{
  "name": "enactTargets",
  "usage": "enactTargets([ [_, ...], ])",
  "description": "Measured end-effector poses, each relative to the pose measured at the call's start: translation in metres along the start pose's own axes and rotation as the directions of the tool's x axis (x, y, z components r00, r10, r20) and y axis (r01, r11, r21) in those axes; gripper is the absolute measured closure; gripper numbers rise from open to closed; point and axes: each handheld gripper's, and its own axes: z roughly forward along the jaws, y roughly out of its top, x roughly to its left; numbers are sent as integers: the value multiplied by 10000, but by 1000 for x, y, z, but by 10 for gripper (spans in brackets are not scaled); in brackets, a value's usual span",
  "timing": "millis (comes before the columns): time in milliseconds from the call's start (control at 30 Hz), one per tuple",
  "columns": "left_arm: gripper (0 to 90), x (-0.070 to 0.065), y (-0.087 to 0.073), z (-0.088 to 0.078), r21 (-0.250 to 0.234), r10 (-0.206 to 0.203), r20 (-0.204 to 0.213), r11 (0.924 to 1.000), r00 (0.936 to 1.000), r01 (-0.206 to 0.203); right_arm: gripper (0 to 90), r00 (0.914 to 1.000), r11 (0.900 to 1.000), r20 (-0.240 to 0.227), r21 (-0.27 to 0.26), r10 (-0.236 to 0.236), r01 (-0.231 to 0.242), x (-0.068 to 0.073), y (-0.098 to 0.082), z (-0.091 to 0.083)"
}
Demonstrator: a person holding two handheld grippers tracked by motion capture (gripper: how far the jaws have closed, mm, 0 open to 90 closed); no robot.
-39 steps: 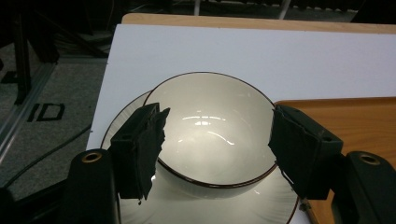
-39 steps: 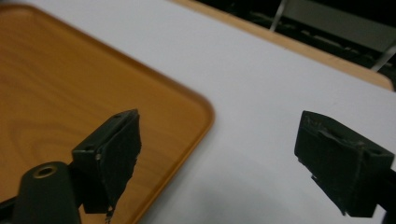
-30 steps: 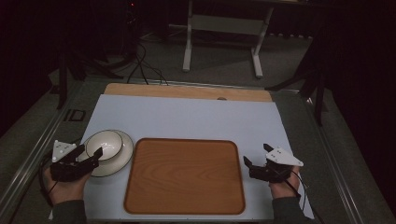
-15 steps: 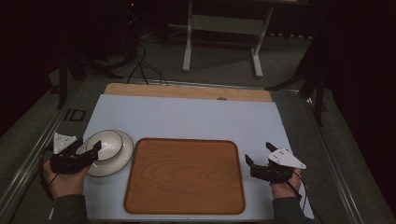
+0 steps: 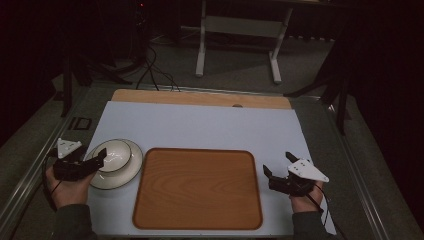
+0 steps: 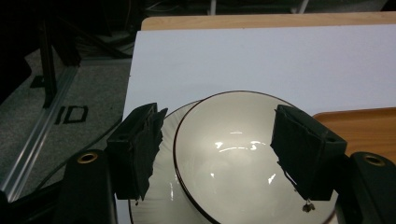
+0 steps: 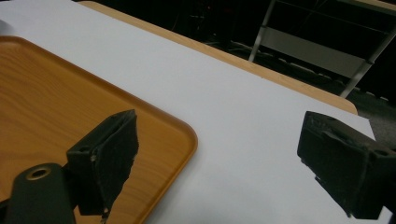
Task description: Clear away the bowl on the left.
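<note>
- Left gripper [image 5: 97, 161]: jaws spread wide, just been opening further. Nothing clamped.
- Bowl [image 5: 114, 156] sits straight ahead of the left jaws, on a plate [image 5: 127, 175]. In the left gripper view the bowl [image 6: 233, 154] lies between the two pads [image 6: 140, 149], pads off its rim.
- Right gripper [image 5: 270, 176]: jaws apart, nothing between them.
- Wooden tray [image 5: 197, 187] just beside the right gripper's tips, on the white mat [image 5: 200, 125]; bowl well apart from that gripper.
</note>
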Motion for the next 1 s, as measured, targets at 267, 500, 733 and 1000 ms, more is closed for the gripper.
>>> enactTargets([
  [267,334,3,-4,12,358,-29,34,9994,10000,27,120,10000,9999,-19,-120,-8,8,0,1,-1],
  [500,341,7,-7,21,614,-211,214,9979,9995,197,120,10000,9997,-80,-260,10,-12,-1,1,-2],
  [733,349,8,-8,27,857,-119,113,9963,9999,109,121,9998,9991,-202,-419,-17,9,-1,2,-4],
  [1000,355,9,-9,32,1008,-174,153,9948,9997,158,122,9991,9984,-428,-558,63,-87,-2,2,-4],
])
